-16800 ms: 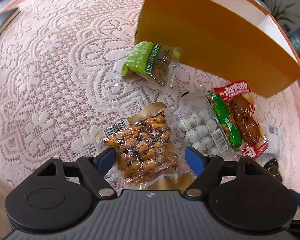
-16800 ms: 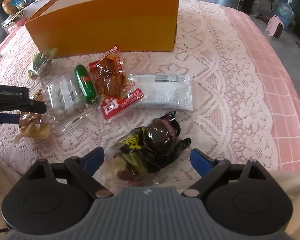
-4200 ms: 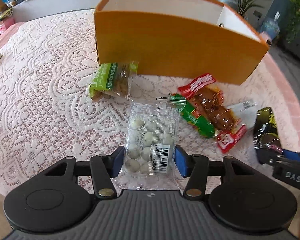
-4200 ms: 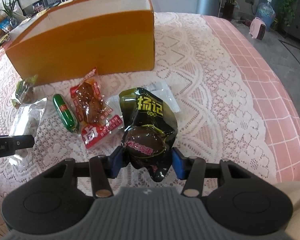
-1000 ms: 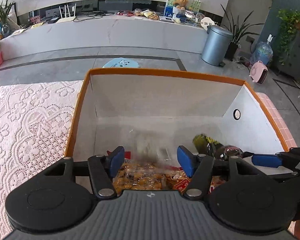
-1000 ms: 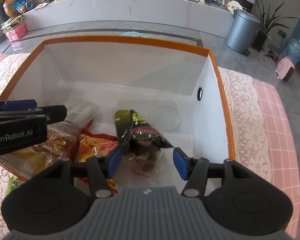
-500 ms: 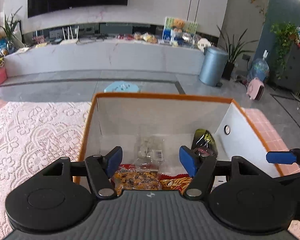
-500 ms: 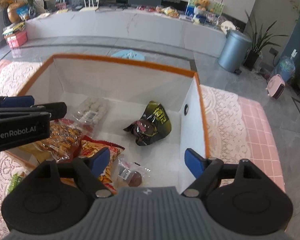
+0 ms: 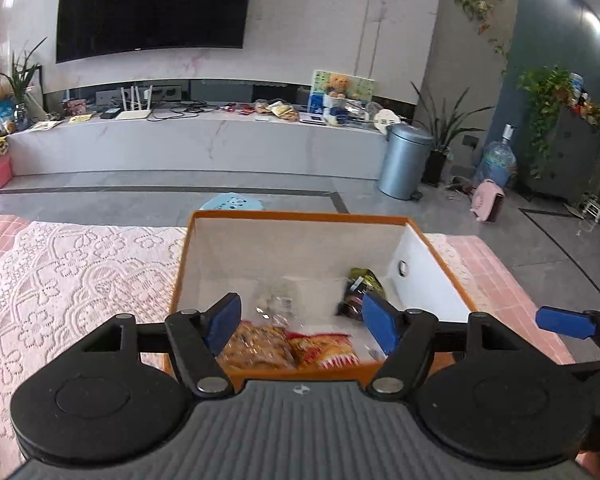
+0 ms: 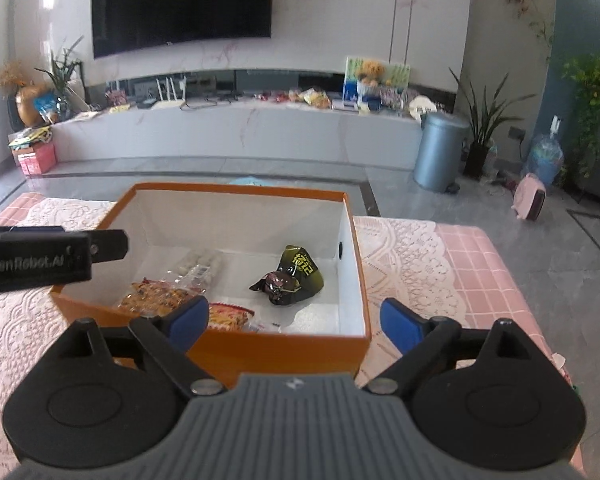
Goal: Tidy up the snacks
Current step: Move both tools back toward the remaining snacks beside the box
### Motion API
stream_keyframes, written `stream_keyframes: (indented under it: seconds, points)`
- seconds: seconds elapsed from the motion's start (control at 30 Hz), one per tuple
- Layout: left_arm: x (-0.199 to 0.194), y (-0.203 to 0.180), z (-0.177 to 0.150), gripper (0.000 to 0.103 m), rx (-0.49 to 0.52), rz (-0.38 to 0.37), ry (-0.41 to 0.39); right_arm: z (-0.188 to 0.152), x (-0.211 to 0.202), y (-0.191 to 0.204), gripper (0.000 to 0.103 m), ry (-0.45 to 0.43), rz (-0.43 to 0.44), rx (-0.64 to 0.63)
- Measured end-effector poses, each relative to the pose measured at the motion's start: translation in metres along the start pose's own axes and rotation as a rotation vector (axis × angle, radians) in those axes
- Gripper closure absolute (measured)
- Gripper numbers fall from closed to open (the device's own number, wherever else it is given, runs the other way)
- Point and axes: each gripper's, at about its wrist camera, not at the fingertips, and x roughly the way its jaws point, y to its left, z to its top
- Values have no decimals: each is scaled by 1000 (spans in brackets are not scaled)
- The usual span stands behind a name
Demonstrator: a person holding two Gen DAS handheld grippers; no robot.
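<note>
Now both of my tongs hang above the near rim of the box (image 10: 260,350), empty, with their jaws opening: the left tongs (image 9: 300,322) stand fairly wide and the right tongs (image 10: 294,318) wider, and nothing lies between either pair. From the right view the left tongs appear as a black bar at the left edge, over the box's left corner. Snacks lie on the white floor of the box: a dark pack (image 10: 290,278) near the right wall, a clear pack of white balls (image 10: 200,266) toward the middle, a pack of orange-brown pieces (image 10: 158,298) against the near wall, and a red-and-yellow pack (image 10: 230,316) just beside it. The box sits on the lace-covered table (image 10: 404,256). Neither view shows the table in front of the box, so I cannot tell what remains there.

To judge by this, the step in hand is the withdrawal after a drop. To do it well I should keep both tongs clear of the orange rim, hold the jaws wide so no film snags, keep the two tongs well apart from each other, and tip the cameras down toward the table before choosing the next snack
</note>
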Motion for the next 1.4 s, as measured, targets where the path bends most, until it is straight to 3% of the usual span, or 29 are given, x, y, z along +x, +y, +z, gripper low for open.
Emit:
stream_keyframes:
  seconds: [0.07, 0.23, 0.47, 0.7, 1.0, 1.17, 1.4]
  points:
    - [-10, -2, -4, 21, 7, -1, 2, -9, -12, 2, 6, -27, 3, -3]
    - [-30, 2, -16, 21, -14, -20, 29, -36, -37, 6, 6, -62, 6, 8]
    - [-44, 9, -47, 21, -34, -14, 99, -75, -53, -2, 6, -39, 16, 86]
    - [-45, 9, -79, 21, -12, -7, 200, -112, -59, 2, 6, -18, -17, 38]
    - [-43, 8, -101, 21, 42, 7, 334, -141, -43, -1, 6, 105, 32, 21]
    - [-39, 15, -113, 21, 41, 14, 396, -145, -38, 3, 6, 131, 69, 10]
    - [-34, 32, -117, 21, -40, 43, 422, -148, -25, 3, 6, 199, 114, 7]
